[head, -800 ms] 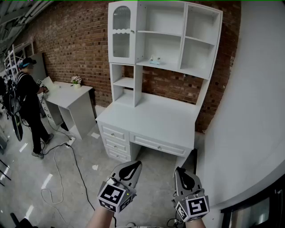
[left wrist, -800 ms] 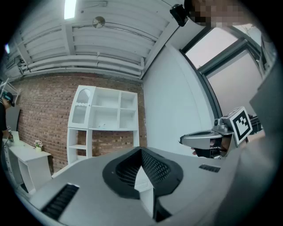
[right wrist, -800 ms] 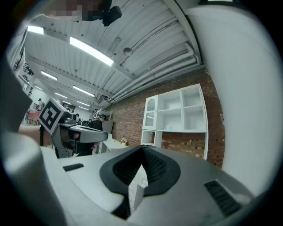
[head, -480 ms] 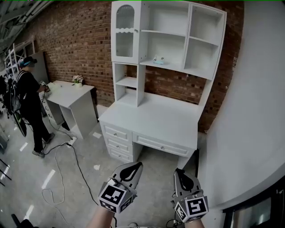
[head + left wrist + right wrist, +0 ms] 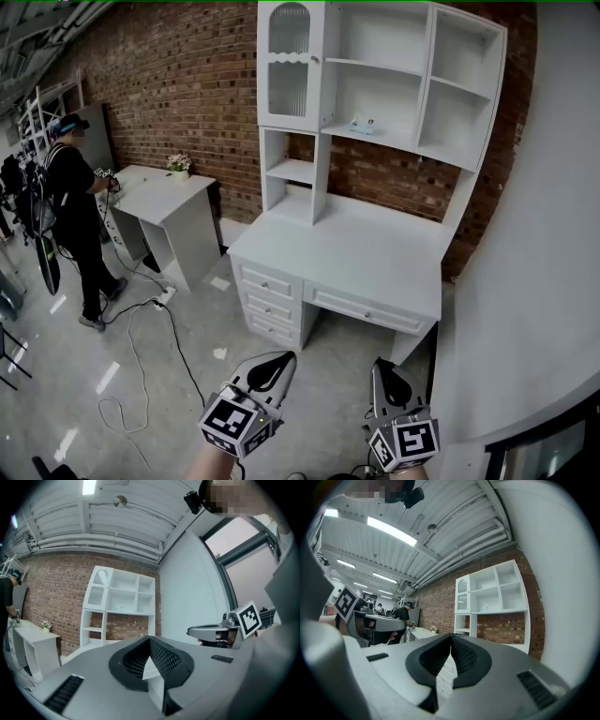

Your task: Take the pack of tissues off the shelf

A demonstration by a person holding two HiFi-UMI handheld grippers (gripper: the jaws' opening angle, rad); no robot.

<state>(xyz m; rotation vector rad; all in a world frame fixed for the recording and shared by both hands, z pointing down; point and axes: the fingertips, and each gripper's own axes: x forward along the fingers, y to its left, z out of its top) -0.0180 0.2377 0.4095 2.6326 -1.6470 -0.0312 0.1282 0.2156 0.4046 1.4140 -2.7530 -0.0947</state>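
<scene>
The pack of tissues [image 5: 362,125] is a small pale packet on the middle shelf of the white hutch [image 5: 388,75], far ahead above the white desk [image 5: 356,253]. It also shows as a tiny speck in the right gripper view [image 5: 483,608]. My left gripper [image 5: 274,360] and right gripper [image 5: 382,369] are held low at the bottom of the head view, over the floor and well short of the desk. Both are shut with nothing in them. The tips meet in the left gripper view [image 5: 150,640] and in the right gripper view [image 5: 451,638].
The desk has drawers [image 5: 270,305] on its left side. A second white table [image 5: 169,192] with a small flower pot [image 5: 179,167] stands at the left, and a person [image 5: 77,216] stands beside it. Cables [image 5: 155,323] trail over the floor. A white wall [image 5: 534,281] runs along the right.
The desk and hutch have slid to the right in the head view. Both grippers sit slightly lower in the frame and stay shut.
</scene>
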